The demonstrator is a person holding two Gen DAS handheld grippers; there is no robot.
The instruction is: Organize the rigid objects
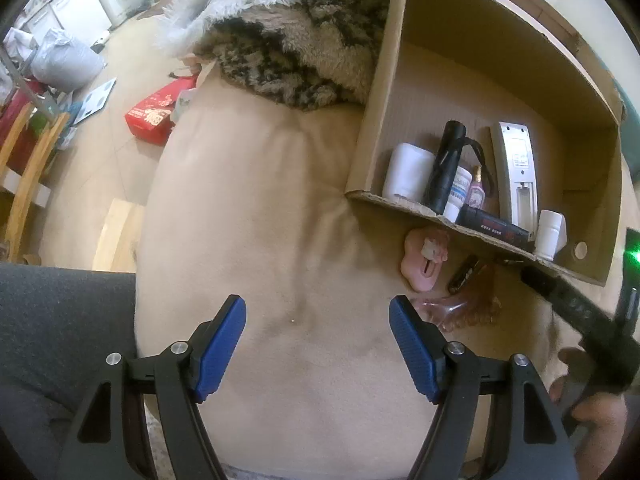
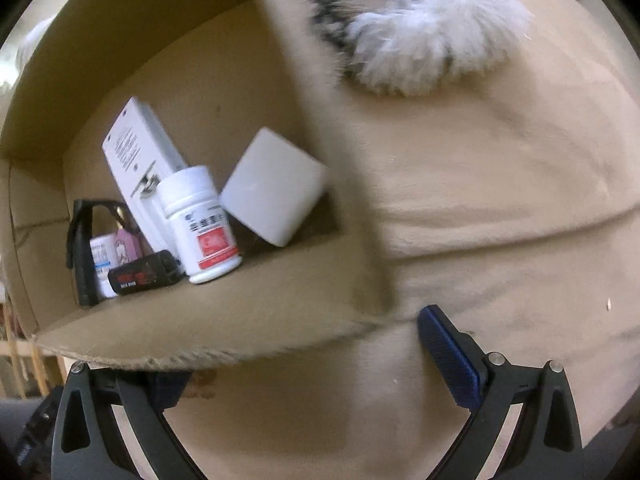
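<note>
Pointing steeply down over a beige cushion (image 1: 256, 200): left gripper (image 1: 318, 340), blue ribbed pads spread wide apart, nothing between them, only soft fabric below. At the right edge of the left wrist view, a hand (image 1: 592, 408) wrapped round the black body of the other tool. Seen from its own camera, right gripper (image 2: 316, 356) also tipped downward, right blue finger (image 2: 448, 360) clear against the cushion, left finger hidden behind the near wall of a cardboard box (image 2: 240, 312); jaws standing wide, holding nothing.

Corrugated brown box with a rough torn near edge, open-topped, resting on the cushion. Packed along its near wall: white pill bottle (image 2: 200, 224) with a red label, upright; white rounded block (image 2: 274, 188), tilted; grey-white remote control (image 2: 136, 160), back side up, battery bay open; small black case with red print (image 2: 144, 272); black flashlight (image 1: 446, 168) with a wrist strap; small white jar (image 1: 458, 192); tiny pink perfume bottle (image 1: 477, 192).

Outside the box, just beside its near wall on the cushion: pink flower-shaped plastic piece (image 1: 424, 260), a dark slim object (image 1: 466, 274), and a clear amber piece (image 1: 460, 308) just beside the left gripper's right finger. Shaggy grey-and-black fur throw (image 1: 296, 44) heaped beyond the cushion.
</note>
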